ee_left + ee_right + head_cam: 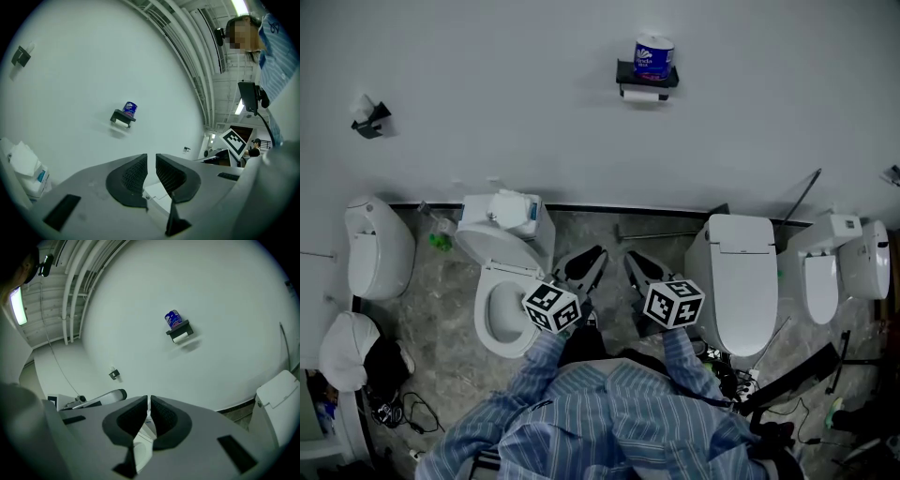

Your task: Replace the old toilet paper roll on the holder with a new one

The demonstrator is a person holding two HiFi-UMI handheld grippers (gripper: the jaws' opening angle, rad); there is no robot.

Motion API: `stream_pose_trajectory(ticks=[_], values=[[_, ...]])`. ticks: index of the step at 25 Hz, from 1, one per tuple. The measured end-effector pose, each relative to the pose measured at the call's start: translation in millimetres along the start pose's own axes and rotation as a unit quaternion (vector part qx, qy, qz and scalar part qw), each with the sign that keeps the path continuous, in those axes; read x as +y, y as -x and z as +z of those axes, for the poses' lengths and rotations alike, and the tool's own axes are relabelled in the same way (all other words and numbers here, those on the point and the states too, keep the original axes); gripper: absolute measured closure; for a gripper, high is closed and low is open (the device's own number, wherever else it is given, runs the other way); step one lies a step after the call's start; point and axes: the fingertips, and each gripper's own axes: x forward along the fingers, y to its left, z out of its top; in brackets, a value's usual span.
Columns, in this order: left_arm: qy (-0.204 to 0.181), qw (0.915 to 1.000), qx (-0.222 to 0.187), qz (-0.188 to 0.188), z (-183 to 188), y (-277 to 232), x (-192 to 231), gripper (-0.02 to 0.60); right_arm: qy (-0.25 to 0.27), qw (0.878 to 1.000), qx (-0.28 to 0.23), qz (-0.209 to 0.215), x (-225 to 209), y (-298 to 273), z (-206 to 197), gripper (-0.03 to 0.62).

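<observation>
A black holder (647,77) is fixed high on the white wall, straight ahead. A blue-wrapped new roll (653,56) stands on top of it, and the white old roll (643,95) hangs beneath. My left gripper (596,253) and right gripper (630,259) are held side by side over the floor, far below the holder. Both are shut with nothing in them. In the left gripper view, the holder (123,117) and wrapped roll (130,109) are beyond the shut left gripper (151,161). The right gripper view has the wrapped roll (173,318) and holder (179,330) well above the shut right gripper (148,404).
An open toilet (502,314) with a tissue pack (516,208) on its tank stands at my left, and a closed toilet (741,281) at my right. More toilets (380,248) (844,272) flank them. A second small wall holder (370,117) is far left. Cables lie on the floor.
</observation>
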Motion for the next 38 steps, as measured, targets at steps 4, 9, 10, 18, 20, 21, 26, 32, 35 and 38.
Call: stream_pose_trajectory(ticks=[4, 9, 10, 18, 20, 21, 26, 32, 35, 38], values=[[0.004, 0.9999, 0.008, -0.014, 11.5, -1.9, 29.5, 0.541, -0.004, 1.000, -0.005, -0.006, 5.3, -32.9, 10.0, 0.571], [0.008, 0.9995, 0.016, -0.025, 19.8, -3.8, 67.9, 0.541, -0.010, 1.000, -0.008, -0.012, 9.7, -70.7, 16.1, 0.571], [0.010, 0.9994, 0.018, -0.028, 20.5, -5.5, 73.6, 0.541, -0.013, 1.000, -0.008, -0.014, 8.9, -76.1, 16.8, 0.571], [0.021, 0.9985, 0.028, -0.041, 24.3, -27.2, 99.0, 0.541, -0.018, 0.999, -0.005, -0.035, -7.5, -101.7, 30.9, 0.571], [0.023, 0.9984, 0.031, -0.042, 23.6, -34.6, 103.1, 0.541, -0.018, 0.999, -0.003, -0.036, -14.9, -107.4, 35.8, 0.571], [0.026, 0.9983, 0.032, -0.041, 22.4, -37.4, 105.6, 0.541, -0.019, 0.999, -0.001, -0.036, -18.2, -110.1, 36.6, 0.571], [0.041, 0.9987, 0.028, -0.006, 20.8, -55.1, 128.8, 0.540, -0.025, 0.999, 0.013, -0.023, -35.7, -126.8, 41.5, 0.571], [0.052, 0.9983, 0.009, 0.024, 26.1, -100.0, 145.9, 0.540, -0.024, 0.999, 0.022, -0.001, -76.5, -143.7, 68.9, 0.571], [0.052, 0.9976, -0.003, 0.046, 32.1, -130.8, 151.9, 0.538, -0.012, 0.999, 0.028, 0.018, -99.2, -150.2, 93.9, 0.571], [0.060, 0.9961, -0.022, 0.061, 41.4, -164.5, 155.9, 0.519, 0.000, 0.999, 0.033, 0.032, -125.4, -153.3, 119.6, 0.571]])
